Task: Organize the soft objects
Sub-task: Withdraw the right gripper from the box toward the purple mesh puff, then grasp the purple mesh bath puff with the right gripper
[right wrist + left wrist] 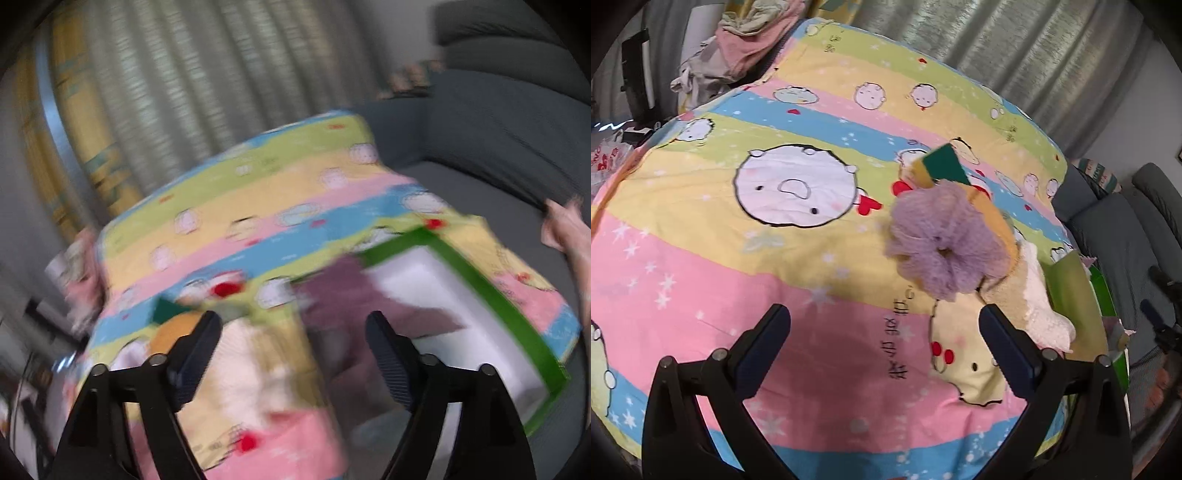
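A purple mesh bath pouf lies on the striped cartoon bedsheet. Behind it sit a green-and-yellow sponge and an orange sponge. A cream fluffy cloth lies at its right. My left gripper is open and empty, just in front of the pouf. My right gripper is open and empty above the sheet, between the blurred cream cloth and a green-rimmed white box holding a purple cloth. The right wrist view is motion-blurred.
The green-rimmed box sits at the bed's right edge. A pile of pink and grey clothes lies at the far left. A grey sofa stands to the right, grey curtains behind. A person's hand shows at right.
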The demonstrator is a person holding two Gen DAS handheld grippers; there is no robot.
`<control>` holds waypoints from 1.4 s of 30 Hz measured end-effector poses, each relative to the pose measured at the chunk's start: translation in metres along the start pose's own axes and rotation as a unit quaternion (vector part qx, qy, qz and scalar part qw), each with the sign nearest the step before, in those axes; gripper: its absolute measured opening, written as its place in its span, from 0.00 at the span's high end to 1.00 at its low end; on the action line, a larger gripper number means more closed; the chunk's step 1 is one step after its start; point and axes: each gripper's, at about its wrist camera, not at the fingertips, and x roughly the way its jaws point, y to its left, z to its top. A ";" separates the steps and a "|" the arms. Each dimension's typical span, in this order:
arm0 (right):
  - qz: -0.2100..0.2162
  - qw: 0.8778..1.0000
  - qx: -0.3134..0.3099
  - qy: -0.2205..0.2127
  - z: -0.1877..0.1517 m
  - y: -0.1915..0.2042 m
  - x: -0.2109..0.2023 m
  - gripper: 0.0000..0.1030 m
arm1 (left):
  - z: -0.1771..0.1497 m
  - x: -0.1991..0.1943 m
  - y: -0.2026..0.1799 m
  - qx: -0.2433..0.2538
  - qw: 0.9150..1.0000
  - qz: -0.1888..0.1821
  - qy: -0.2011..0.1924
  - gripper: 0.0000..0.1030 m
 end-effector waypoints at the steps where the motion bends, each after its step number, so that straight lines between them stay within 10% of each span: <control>1: 0.027 1.000 -0.011 0.007 -0.004 0.015 0.002 0.15 | 0.000 -0.001 0.003 -0.002 1.000 0.005 -0.001 0.01; 11: 0.125 0.974 -0.164 0.088 -0.065 0.156 0.079 0.16 | 0.003 -0.014 0.042 -0.028 0.999 0.039 -0.007 0.01; 17: 0.059 0.965 -0.233 0.104 -0.086 0.193 0.121 0.53 | 0.006 -0.027 0.066 -0.045 0.998 0.040 -0.016 0.01; 19: 0.068 0.963 -0.222 0.136 -0.088 0.188 0.130 0.84 | 0.007 -0.031 0.073 -0.052 0.998 0.039 -0.017 0.01; 22: 0.097 0.959 -0.215 0.155 -0.093 0.189 0.125 0.93 | 0.008 -0.037 0.081 -0.060 0.997 0.037 -0.024 0.01; 35: 0.303 0.919 -0.128 0.216 -0.100 0.198 0.040 0.96 | 0.010 -0.055 0.099 -0.091 0.995 -0.012 -0.032 0.01; 42: 0.163 0.944 -0.138 0.254 -0.129 0.182 0.091 0.96 | 0.005 -0.044 0.087 -0.079 0.997 -0.023 -0.003 0.01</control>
